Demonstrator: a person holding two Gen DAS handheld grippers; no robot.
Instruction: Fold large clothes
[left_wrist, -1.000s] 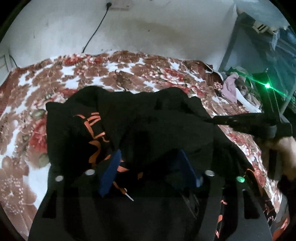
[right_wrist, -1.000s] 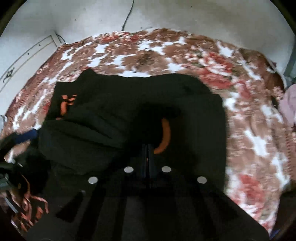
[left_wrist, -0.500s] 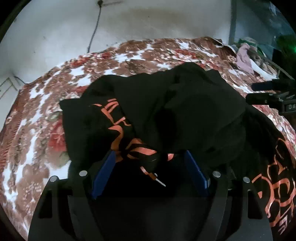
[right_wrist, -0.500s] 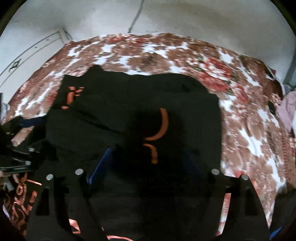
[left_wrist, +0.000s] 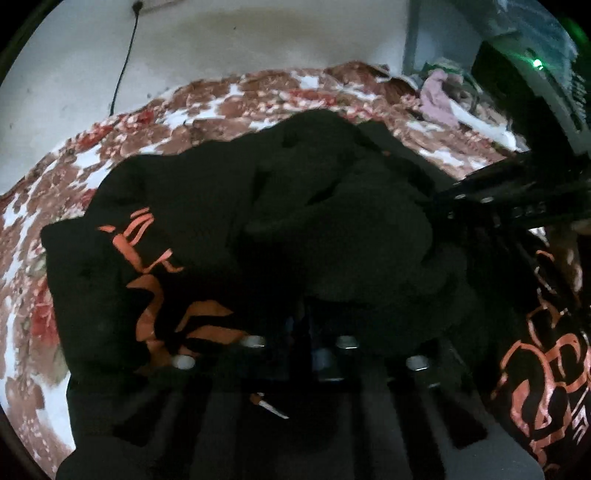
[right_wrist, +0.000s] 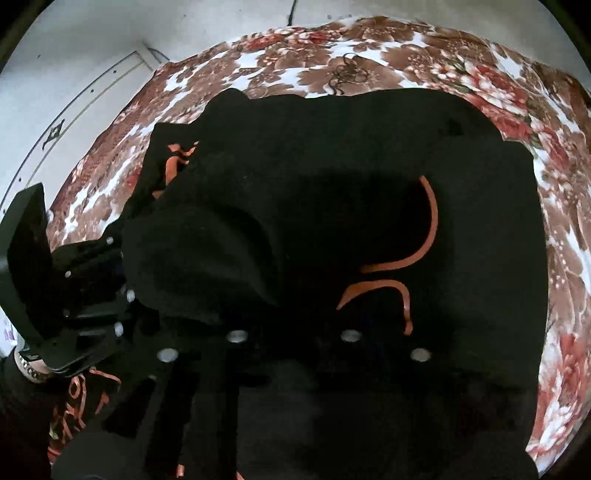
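Flowered bedspread (right_wrist: 388, 48) carries the black garment (right_wrist: 332, 166), bunched near the bed's front edge. Both the left gripper (left_wrist: 303, 328) and the right gripper (right_wrist: 295, 332) are clenched on its near hem. Next, I judge, comes lifting that hem and carrying it across for a fold.

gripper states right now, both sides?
left gripper: closed, pinching the near edge of the black hoodie.
right gripper: closed, also on the near edge of the black hoodie, though its fingertips are buried in dark cloth.
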